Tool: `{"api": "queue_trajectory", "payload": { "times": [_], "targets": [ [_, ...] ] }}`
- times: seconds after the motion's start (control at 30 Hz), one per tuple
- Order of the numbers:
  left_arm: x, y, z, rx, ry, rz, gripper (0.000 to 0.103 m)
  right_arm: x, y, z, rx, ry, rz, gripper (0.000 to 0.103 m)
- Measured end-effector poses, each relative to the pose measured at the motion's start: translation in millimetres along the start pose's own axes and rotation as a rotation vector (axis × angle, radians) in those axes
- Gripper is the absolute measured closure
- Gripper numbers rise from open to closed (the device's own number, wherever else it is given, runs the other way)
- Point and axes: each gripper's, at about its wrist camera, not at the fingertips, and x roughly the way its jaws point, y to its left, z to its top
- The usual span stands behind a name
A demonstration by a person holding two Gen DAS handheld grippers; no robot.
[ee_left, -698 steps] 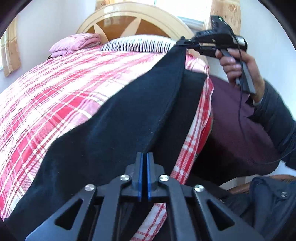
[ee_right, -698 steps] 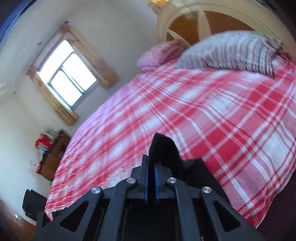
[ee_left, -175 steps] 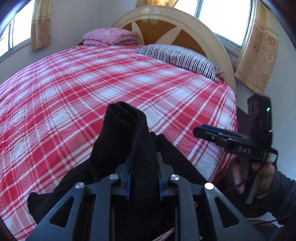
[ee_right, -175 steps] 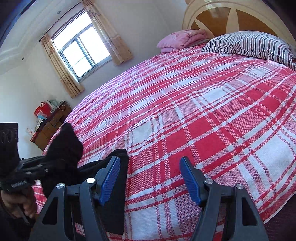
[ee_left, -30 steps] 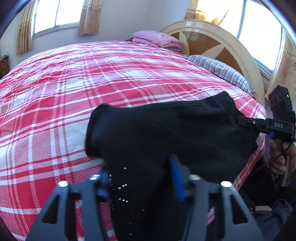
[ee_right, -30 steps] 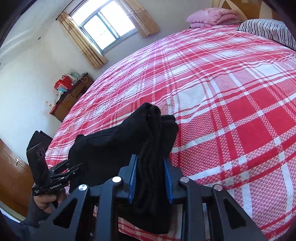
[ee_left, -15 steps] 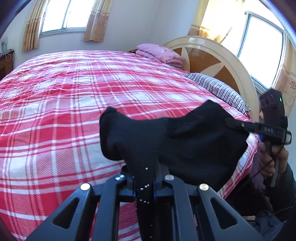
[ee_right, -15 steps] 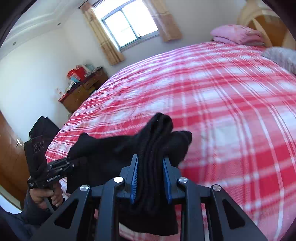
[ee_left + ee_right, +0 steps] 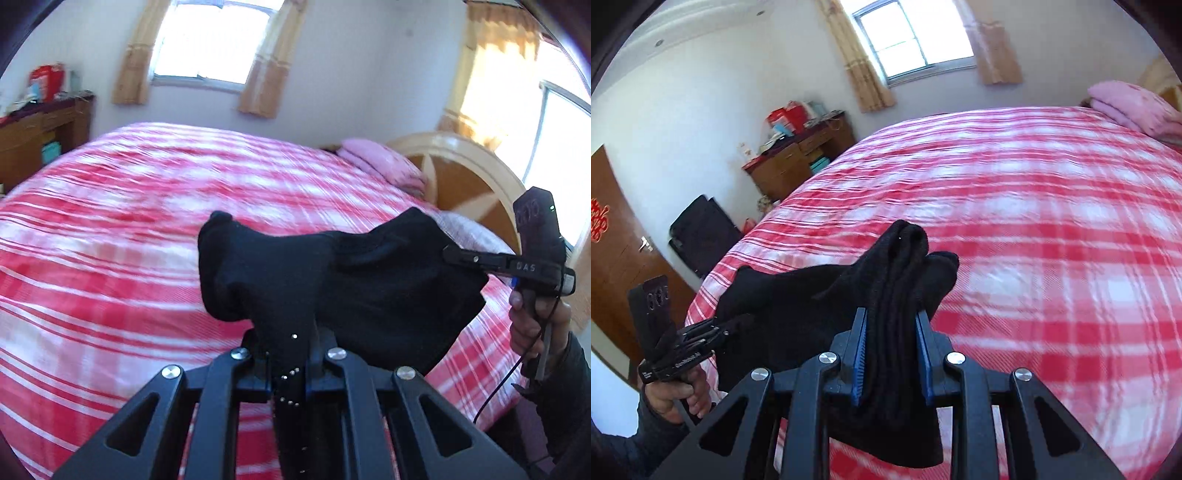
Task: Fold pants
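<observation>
- Gripping a thick bunch of the black pants (image 9: 332,280), the left hand-held gripper (image 9: 291,363) has its jaws pressed tight on the fabric, which bulges up and forward between the fingers.
- The right hand-held gripper (image 9: 891,350) is likewise clamped on the pants (image 9: 897,280); several stacked layers of cloth stand upright between its blue pads (image 9: 860,354), and a short tail hangs below the jaws.
- In the left wrist view the right hand-held gripper (image 9: 458,256) shows at the far right, pinching the opposite end of the garment, with the person's hand (image 9: 535,325) on its handle.
- In the right wrist view the left hand-held gripper (image 9: 716,330) shows at lower left, holding the other end, with a hand (image 9: 674,397) beneath it.
- The pants are bunched into a compact bundle spanning between the two grippers. They are held over the near edge of the bed (image 9: 1052,221); whether they touch it cannot be told.
- The bed carries a red and white plaid cover, blurred in both views.
- A folded pink blanket (image 9: 380,162) lies at the head of the bed, beside the arched wooden headboard (image 9: 465,173).
- A wooden dresser (image 9: 798,162) with red boxes on top stands against the far wall, below a curtained window (image 9: 916,37).
- A brown door (image 9: 617,229) is at the left.
</observation>
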Motion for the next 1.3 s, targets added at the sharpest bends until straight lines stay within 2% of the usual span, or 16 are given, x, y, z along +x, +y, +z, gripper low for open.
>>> {"api": "queue_trajectory", "payload": {
  "times": [0.2, 0.3, 0.4, 0.43, 0.47, 0.5, 0.53, 0.57, 0.6, 0.67, 0.73, 0.93, 1.03, 1.1, 1.23, 1.3],
  "targets": [
    [-4.5, 59.5, 18.0, -0.057, -0.037, 0.132, 0.092, 75.1, 28.0, 35.7, -0.020, 0.028, 0.103, 0.078],
    [7.6, 85.3, 13.9, -0.081, -0.005, 0.182, 0.092, 121.2, 32.0, 34.8, 0.016, 0.080, 0.135, 0.078],
    [26.6, 107.1, -1.4, -0.110, 0.051, 0.202, 0.090, 155.2, 26.2, 26.1, 0.043, 0.125, 0.109, 0.078],
    [38.2, 112.1, -5.4, -0.120, 0.078, 0.199, 0.088, 164.8, 21.8, 22.5, 0.055, 0.136, 0.096, 0.078],
    [46.3, 116.0, -10.8, -0.123, 0.100, 0.217, 0.081, 173.2, 15.0, 19.4, 0.075, 0.149, 0.091, 0.078],
    [50.6, 118.4, -15.3, -0.122, 0.107, 0.242, 0.068, 178.4, 8.9, 17.4, 0.095, 0.159, 0.098, 0.078],
    [54.5, 119.9, -19.5, -0.119, 0.109, 0.264, 0.062, 181.8, 1.1, 15.6, 0.120, 0.163, 0.108, 0.076],
    [56.2, 118.6, -20.9, -0.123, 0.113, 0.278, 0.048, 182.9, -6.7, 13.2, 0.148, 0.167, 0.117, 0.074],
    [57.3, 120.7, -22.4, -0.131, 0.117, 0.286, 0.040, 183.2, -11.6, 11.6, 0.168, 0.173, 0.126, 0.072],
    [54.3, 128.4, -26.1, -0.143, 0.102, 0.270, 0.039, 185.4, -21.2, 6.8, 0.199, 0.192, 0.119, 0.059],
    [50.7, 131.3, -28.0, -0.160, 0.094, 0.257, 0.038, 180.8, -24.8, 0.7, 0.208, 0.182, 0.102, 0.053],
    [43.7, 132.0, -32.1, -0.159, 0.078, 0.264, 0.036, 175.5, -31.7, -9.1, 0.244, 0.157, 0.103, 0.051],
    [38.9, 125.8, -34.1, -0.130, 0.082, 0.315, 0.031, 168.4, -31.7, -9.5, 0.238, 0.143, 0.080, 0.049],
    [35.2, 122.4, -35.6, -0.110, 0.083, 0.372, 0.022, 161.0, -33.5, -10.8, 0.228, 0.122, 0.057, 0.046],
    [25.0, 116.6, -39.3, -0.088, 0.084, 0.476, 0.019, 129.5, -35.0, -16.0, 0.163, 0.065, -0.099, 0.044],
    [20.3, 111.8, -40.3, -0.073, 0.086, 0.504, 0.019, 113.3, -34.7, -20.0, 0.125, 0.050, -0.152, 0.044]
  ]
}}
